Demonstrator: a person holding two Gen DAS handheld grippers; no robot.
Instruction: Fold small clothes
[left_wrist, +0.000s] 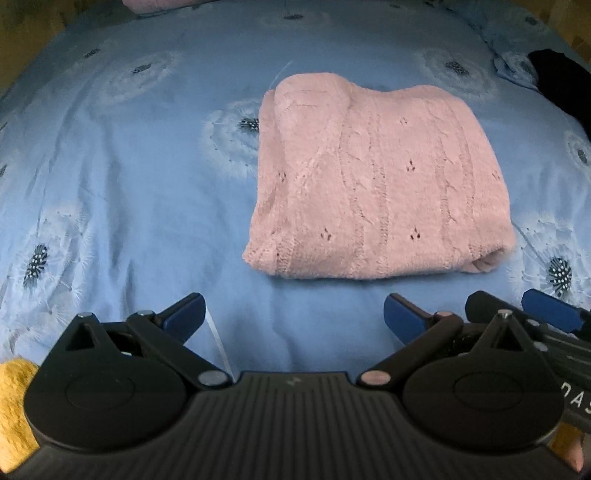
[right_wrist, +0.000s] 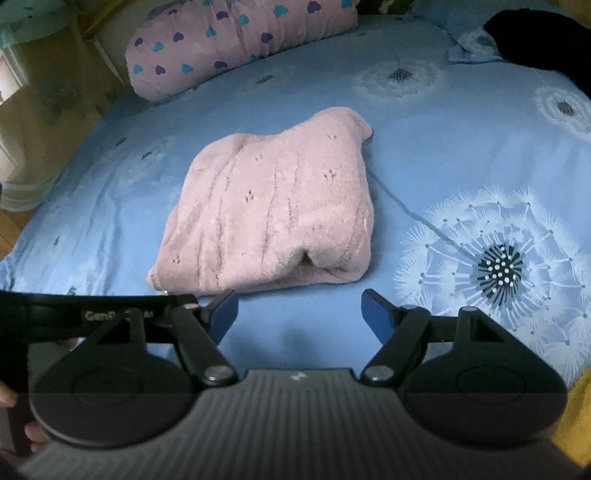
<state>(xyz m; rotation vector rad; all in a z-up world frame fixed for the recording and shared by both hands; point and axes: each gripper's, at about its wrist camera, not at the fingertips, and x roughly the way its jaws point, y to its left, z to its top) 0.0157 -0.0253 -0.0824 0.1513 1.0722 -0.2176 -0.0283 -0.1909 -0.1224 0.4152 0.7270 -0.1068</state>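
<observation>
While the pink sweater (left_wrist: 376, 181) lies folded at twelve o'clock on the bedsheet (left_wrist: 129, 184), left gripper (left_wrist: 293, 314) and right gripper (right_wrist: 299, 314) gape, empty; a careless snag could undo its folds.

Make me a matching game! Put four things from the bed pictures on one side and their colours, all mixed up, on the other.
Things:
1. folded sweater
2. bed sheet
3. pillow
4. gripper pads

Colours:
A. light blue with white dandelions
B. dark blue
C. plain pink knit
D. pink with little hearts

Pairs: 1-C, 2-A, 3-D, 4-B
</observation>
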